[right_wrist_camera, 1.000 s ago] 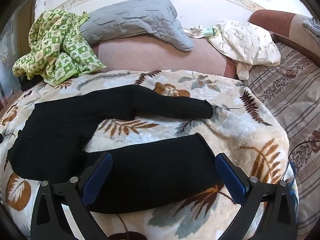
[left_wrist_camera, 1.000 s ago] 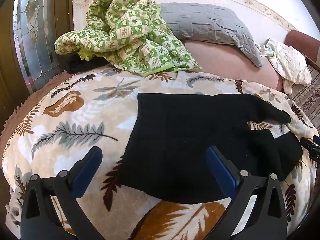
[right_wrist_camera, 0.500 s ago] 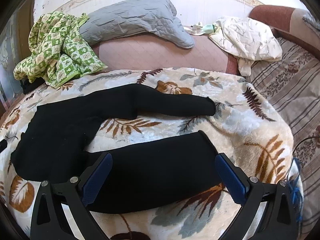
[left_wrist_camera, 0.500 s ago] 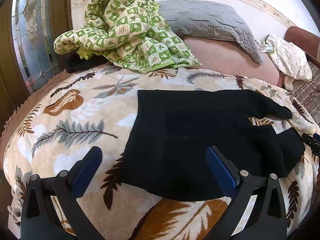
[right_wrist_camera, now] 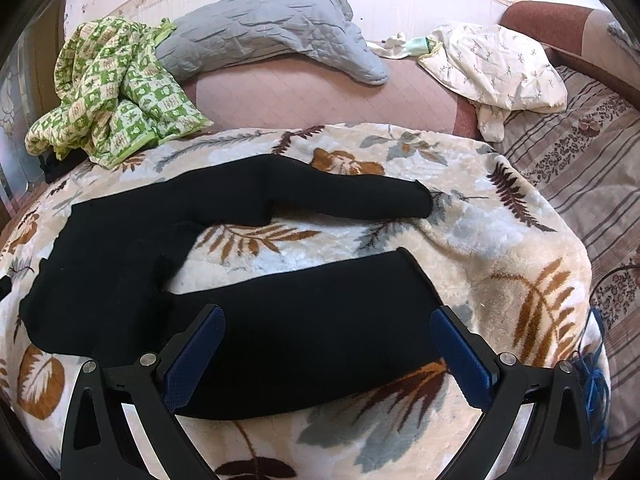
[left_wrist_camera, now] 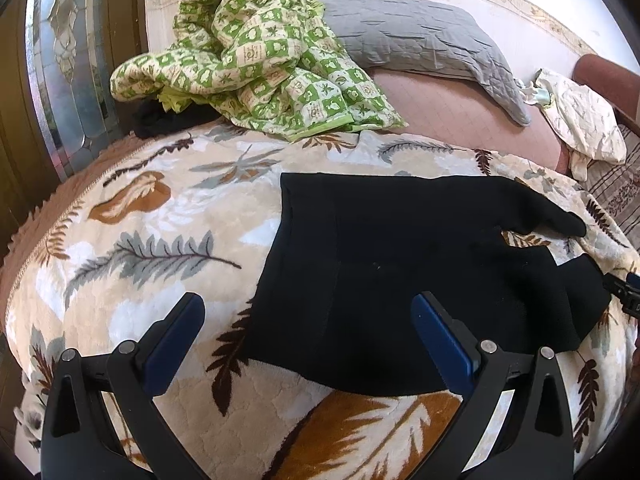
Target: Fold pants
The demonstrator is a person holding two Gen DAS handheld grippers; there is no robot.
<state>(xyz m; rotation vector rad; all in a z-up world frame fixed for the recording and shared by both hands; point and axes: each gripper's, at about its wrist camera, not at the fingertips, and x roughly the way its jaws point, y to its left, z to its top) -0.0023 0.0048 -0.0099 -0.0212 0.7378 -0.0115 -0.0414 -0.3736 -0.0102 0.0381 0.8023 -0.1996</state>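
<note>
Black knit pants [right_wrist_camera: 248, 312], one pair, lay spread flat on the leaf-printed blanket [left_wrist_camera: 132, 248] covering the bed, waistband toward the bed's left edge, two legs splayed apart toward the right edge, near leg close to the front edge. No brand, label or legible writing found anywhere on the fabrics. Counted: one green-and-white checked quilt [left_wrist_camera: 256, 52] heaped at the back left corner, one grey quilted pillow [right_wrist_camera: 276, 28] along the back edge, one cream sprigged cloth [right_wrist_camera: 500, 68] at the back right corner, one dark bundle [left_wrist_camera: 150, 122] tucked under the quilt. Left claw [left_wrist_camera: 308, 338] hung released, blue pads wide apart, above the waistband end [left_wrist_camera: 360, 280], gripping nothing. Right claw [right_wrist_camera: 328, 352] likewise released, pads spread over the near leg [right_wrist_camera: 320, 320], holding nothing. Against the frames from a second ago: pants unmoved, same splay of legs; both views shifted only slightly, bedding sitting a touch higher in the left view and the pants slightly larger in the right; both claws equally wide as before.
</note>
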